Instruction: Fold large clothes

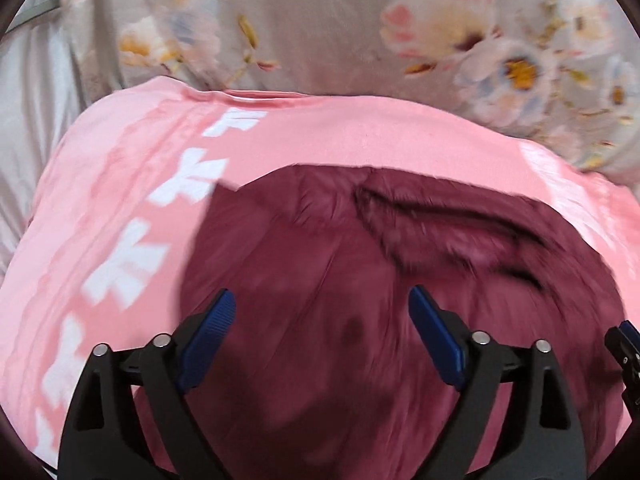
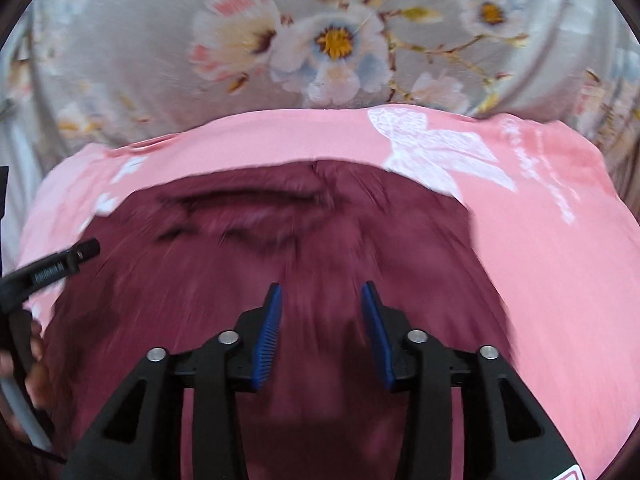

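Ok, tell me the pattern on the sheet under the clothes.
The sheet is grey with pink, white and blue flowers, clearest in the right wrist view.

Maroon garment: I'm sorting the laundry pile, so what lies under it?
The maroon garment lies on a pink cloth with white print, itself on a floral sheet. Whatever sits beneath the maroon's middle is covered.
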`<state>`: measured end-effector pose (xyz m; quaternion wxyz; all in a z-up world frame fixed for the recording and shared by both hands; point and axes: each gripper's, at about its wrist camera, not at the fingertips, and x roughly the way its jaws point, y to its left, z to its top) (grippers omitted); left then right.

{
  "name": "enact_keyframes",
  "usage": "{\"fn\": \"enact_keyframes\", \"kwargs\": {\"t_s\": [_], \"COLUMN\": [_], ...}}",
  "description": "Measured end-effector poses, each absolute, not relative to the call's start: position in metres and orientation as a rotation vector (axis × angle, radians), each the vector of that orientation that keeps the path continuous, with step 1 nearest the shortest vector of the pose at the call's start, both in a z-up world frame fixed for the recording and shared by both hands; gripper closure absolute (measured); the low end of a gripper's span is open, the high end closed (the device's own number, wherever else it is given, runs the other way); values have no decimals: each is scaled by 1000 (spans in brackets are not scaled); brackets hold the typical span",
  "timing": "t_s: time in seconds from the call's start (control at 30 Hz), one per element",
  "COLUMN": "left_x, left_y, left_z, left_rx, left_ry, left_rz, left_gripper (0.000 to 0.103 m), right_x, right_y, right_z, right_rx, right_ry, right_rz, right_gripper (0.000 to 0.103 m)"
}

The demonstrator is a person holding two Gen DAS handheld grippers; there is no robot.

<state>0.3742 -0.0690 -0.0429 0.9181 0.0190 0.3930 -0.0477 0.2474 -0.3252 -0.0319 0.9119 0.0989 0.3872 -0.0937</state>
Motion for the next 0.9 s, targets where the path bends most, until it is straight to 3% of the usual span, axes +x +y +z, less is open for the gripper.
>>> {"fn": "enact_keyframes", "kwargs": {"t_s": [0.27,0.43,0.6,0.83,0.9], "left_x": [199,130,120,131,133], "left_y": [0,49,115,141,134], "left_z": [-24,-37,-69,-98,-99], "left_rx": [32,3,-138,-351,-340], "left_ry": [803,811,861,981,980], "left_rz": [-140,-42,131,45,50], "left_gripper": [9,5,5,6,13], "right_x": [55,-24,-58,-64,-60], "right_y": [-314,-307,-329,-354,-357], "right_z": [-8,-22,-46,-68,-73], "right_rx": [249,184,282,501,539], "right_ry": [737,753,766,764,770], "right_rz": [-167,-285,-358,-383,-379], "right_gripper": [39,33,33,33,33]}}
